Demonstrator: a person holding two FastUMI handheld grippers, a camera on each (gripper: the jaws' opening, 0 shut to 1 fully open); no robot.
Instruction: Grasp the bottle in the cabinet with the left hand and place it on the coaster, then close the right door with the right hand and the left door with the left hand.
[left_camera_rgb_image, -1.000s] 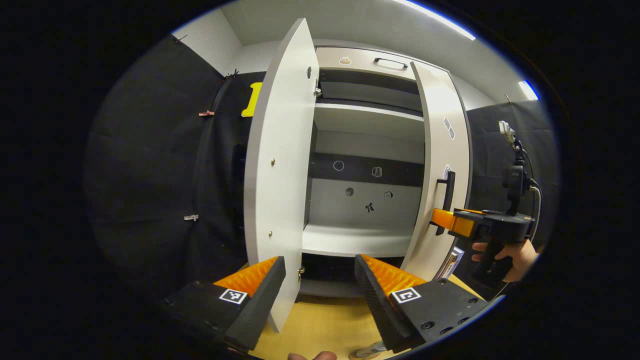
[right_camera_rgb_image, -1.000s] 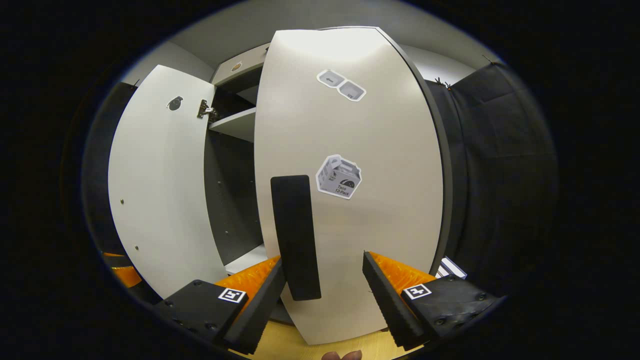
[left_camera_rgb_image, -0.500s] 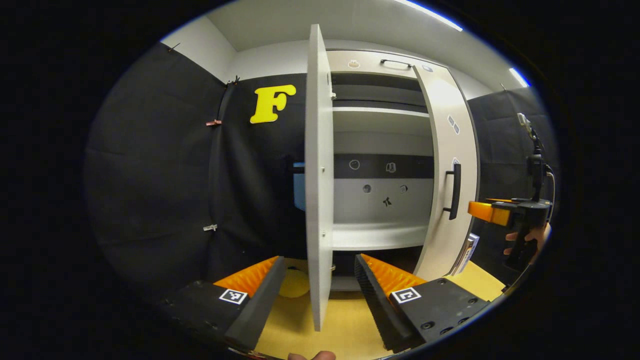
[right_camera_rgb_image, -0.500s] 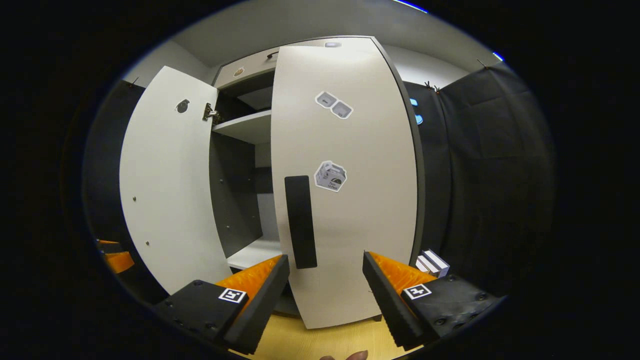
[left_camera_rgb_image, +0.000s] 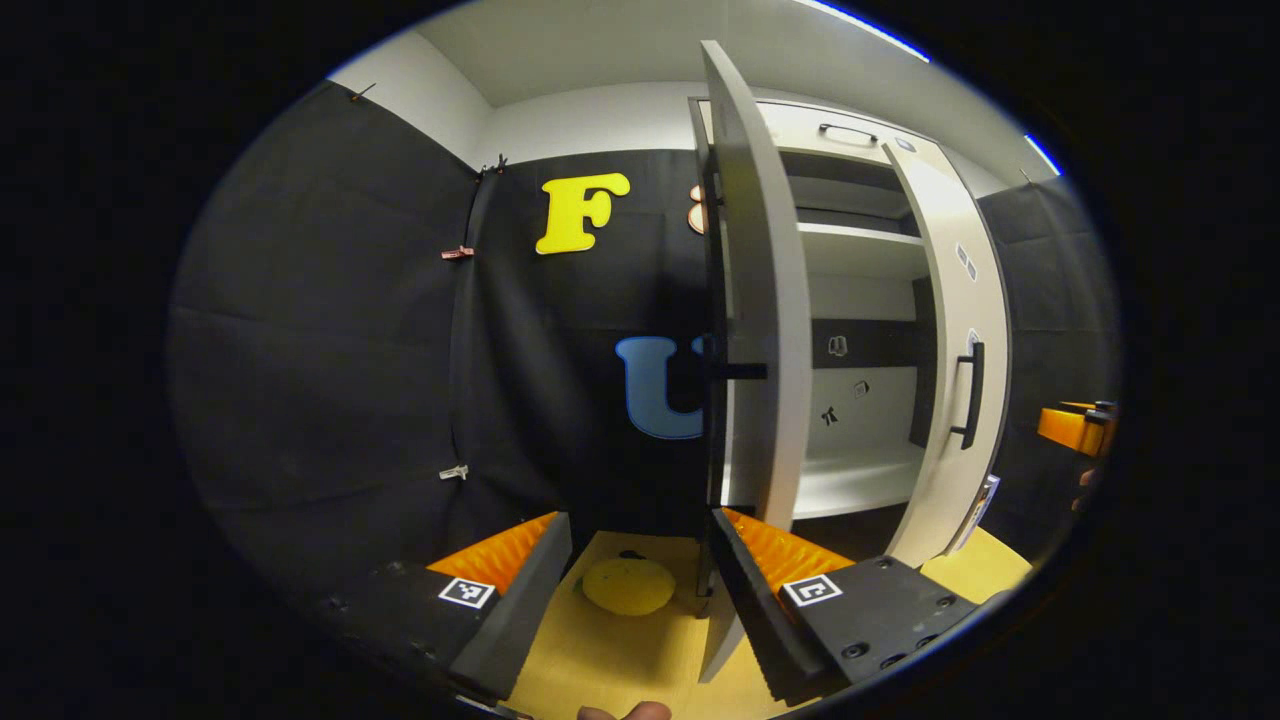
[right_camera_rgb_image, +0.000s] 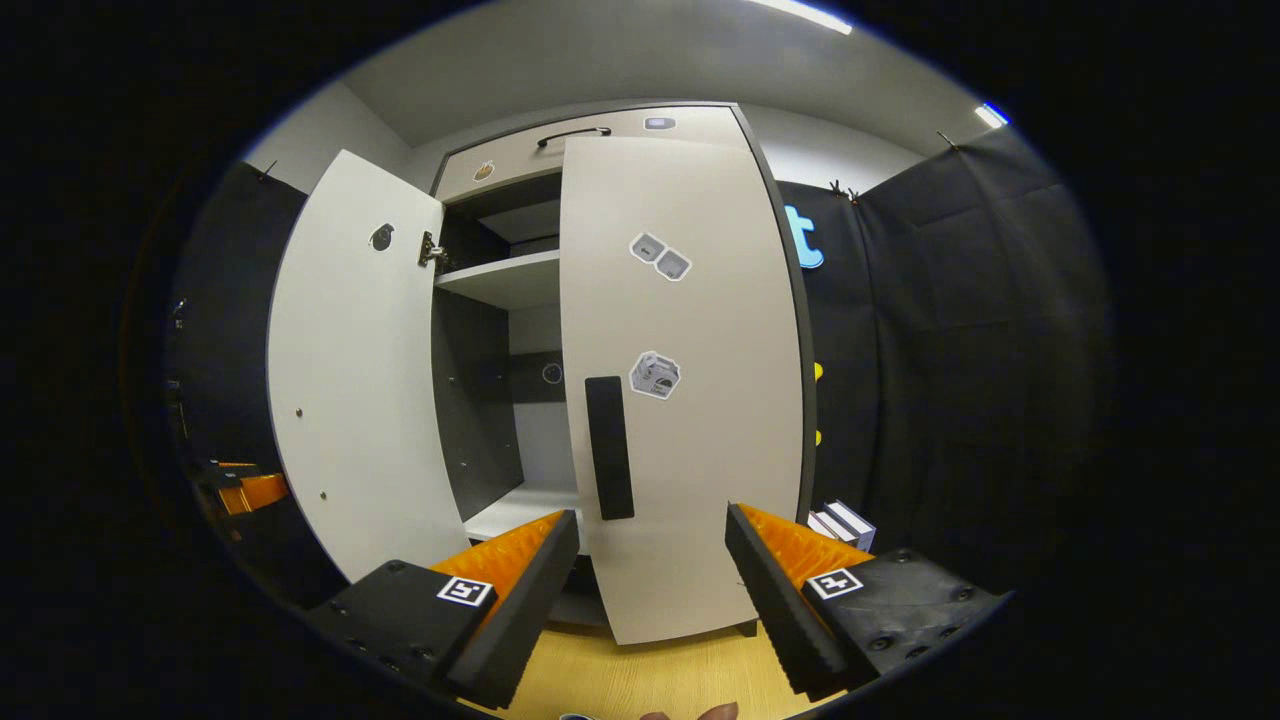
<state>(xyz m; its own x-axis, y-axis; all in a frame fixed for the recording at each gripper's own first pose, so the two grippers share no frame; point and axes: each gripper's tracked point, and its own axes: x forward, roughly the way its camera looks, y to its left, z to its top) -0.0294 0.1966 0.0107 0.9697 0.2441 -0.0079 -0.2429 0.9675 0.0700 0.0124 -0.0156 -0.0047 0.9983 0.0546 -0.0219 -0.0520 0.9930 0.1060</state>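
Left claw (left_camera_rgb_image: 640, 580) fingers apart, empty — it has swung left since 1 s ago, so the left door (left_camera_rgb_image: 765, 330) now shows edge-on, past the outer face, with its lower edge by the right finger. Yellow coaster (left_camera_rgb_image: 628, 586) sits on the bench (left_camera_rgb_image: 620, 660) between the fingers; can't see the bottle. Right claw (right_camera_rgb_image: 650, 590) also apart, backed off from the right door (right_camera_rgb_image: 690, 400) — handle (right_camera_rgb_image: 609, 447) smaller than before, door nearly shut. Cabinet shelf (left_camera_rgb_image: 850, 485) bare.
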